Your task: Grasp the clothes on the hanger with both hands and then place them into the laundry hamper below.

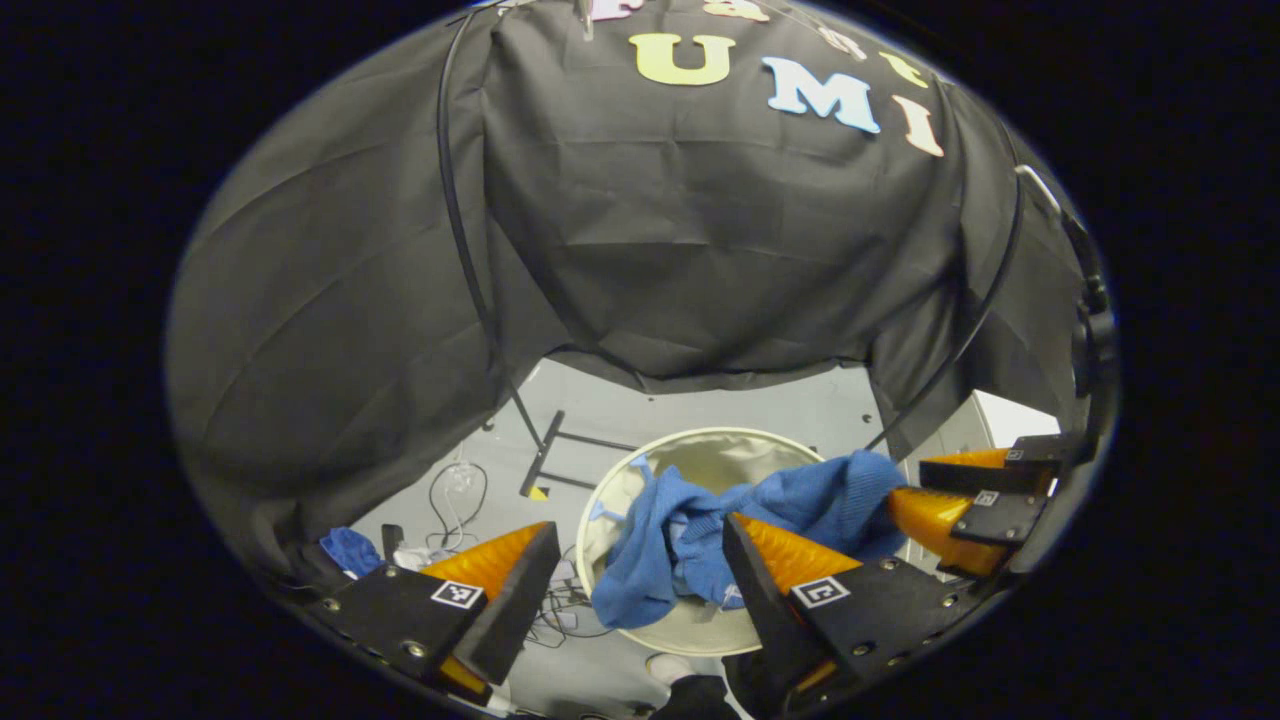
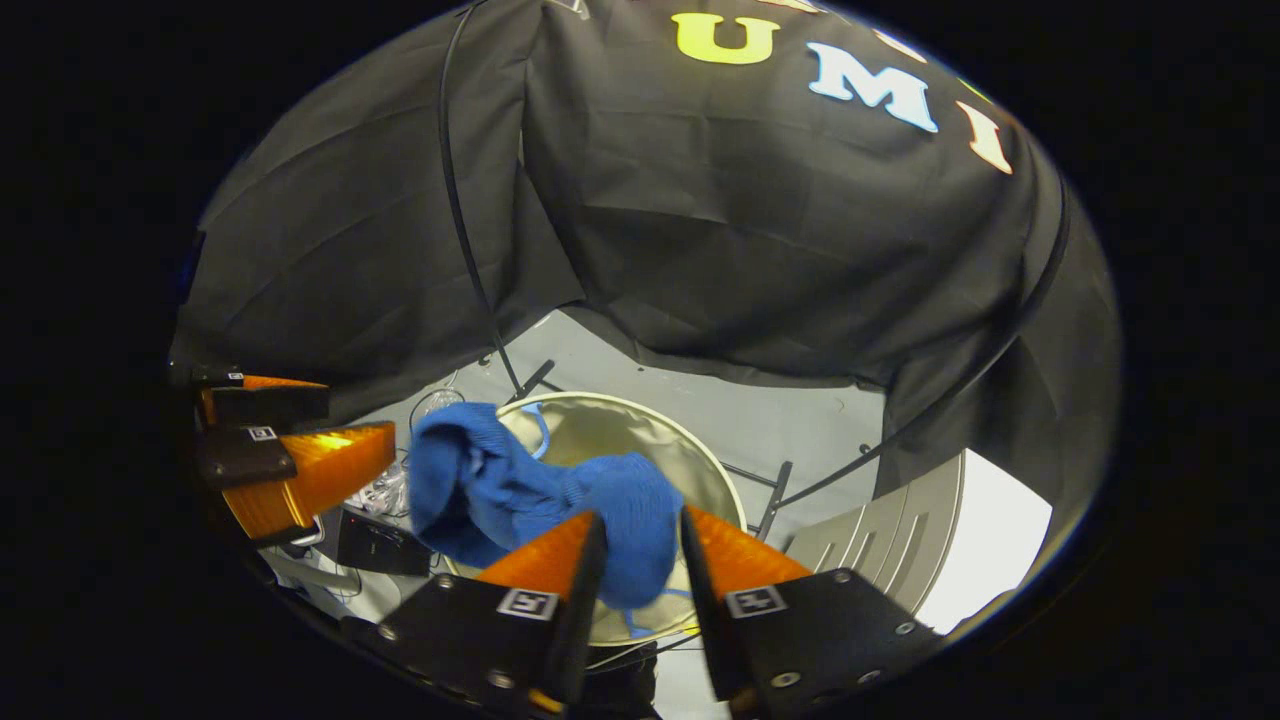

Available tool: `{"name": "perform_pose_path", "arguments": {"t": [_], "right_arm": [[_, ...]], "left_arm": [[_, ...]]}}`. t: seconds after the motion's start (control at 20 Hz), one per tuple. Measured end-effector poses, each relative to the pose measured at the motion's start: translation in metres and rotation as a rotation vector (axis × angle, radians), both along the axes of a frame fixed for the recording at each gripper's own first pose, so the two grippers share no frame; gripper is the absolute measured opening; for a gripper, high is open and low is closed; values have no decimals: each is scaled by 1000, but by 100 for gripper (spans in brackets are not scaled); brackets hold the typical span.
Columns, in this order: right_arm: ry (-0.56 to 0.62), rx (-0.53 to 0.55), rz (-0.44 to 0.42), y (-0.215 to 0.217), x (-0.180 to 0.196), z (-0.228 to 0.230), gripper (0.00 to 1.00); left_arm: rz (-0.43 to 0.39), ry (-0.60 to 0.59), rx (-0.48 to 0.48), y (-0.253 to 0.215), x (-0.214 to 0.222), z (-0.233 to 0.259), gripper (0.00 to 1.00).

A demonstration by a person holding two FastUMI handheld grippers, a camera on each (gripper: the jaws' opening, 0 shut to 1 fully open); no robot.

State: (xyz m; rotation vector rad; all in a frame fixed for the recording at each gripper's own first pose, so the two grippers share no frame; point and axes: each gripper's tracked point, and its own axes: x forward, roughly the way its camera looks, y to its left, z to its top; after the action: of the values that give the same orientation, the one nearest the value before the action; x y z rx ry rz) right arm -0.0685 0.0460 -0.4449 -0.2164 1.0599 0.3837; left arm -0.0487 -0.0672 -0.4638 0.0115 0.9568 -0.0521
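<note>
Your right gripper point(image 2: 640, 560) is clamped on one end of the blue knit garment point(image 2: 530, 495), which hangs over the round laundry hamper point(image 2: 715, 480). Your left gripper point(image 1: 640, 570) stands apart, the garment point(image 1: 690, 535) loose against its right finger. The hamper point(image 1: 700, 440) sits on the grey floor point(image 1: 600, 400).

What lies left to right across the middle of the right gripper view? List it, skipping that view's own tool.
left tool → blue garment → laundry hamper → black stand leg → grey slatted panel
</note>
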Motion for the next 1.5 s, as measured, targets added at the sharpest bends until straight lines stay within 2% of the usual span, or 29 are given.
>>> {"name": "perform_pose_path", "arguments": {"t": [0.15, 0.35, 0.6, 0.8, 1.1, 1.25, 1.4, 1.5], "right_arm": [[-26, 8, -1, -2, 1, 6, 95], [-60, 24, 11, 4, 4, 25, 96], [-182, 51, -15, -1, 20, 76, 95], [-336, 74, -77, -12, 47, 149, 95], [-593, 116, -147, -28, 75, 265, 95], [-707, 135, -168, -38, 79, 320, 94], [-817, 143, -187, -51, 74, 359, 95], [-864, 162, -189, -53, 68, 382, 94]], "left_arm": [[12, -7, 7, 0, -3, 1, 96], [3, -48, 32, 7, 3, 16, 95], [-16, -178, 23, 21, 22, 85, 94], [-18, -324, -10, 25, 49, 162, 95], [-37, -566, -53, 34, 70, 307, 94], [-58, -671, -64, 27, 62, 375, 94], [-66, -726, -89, 25, 42, 431, 94], [-61, -758, -98, 20, 42, 441, 94]]}}
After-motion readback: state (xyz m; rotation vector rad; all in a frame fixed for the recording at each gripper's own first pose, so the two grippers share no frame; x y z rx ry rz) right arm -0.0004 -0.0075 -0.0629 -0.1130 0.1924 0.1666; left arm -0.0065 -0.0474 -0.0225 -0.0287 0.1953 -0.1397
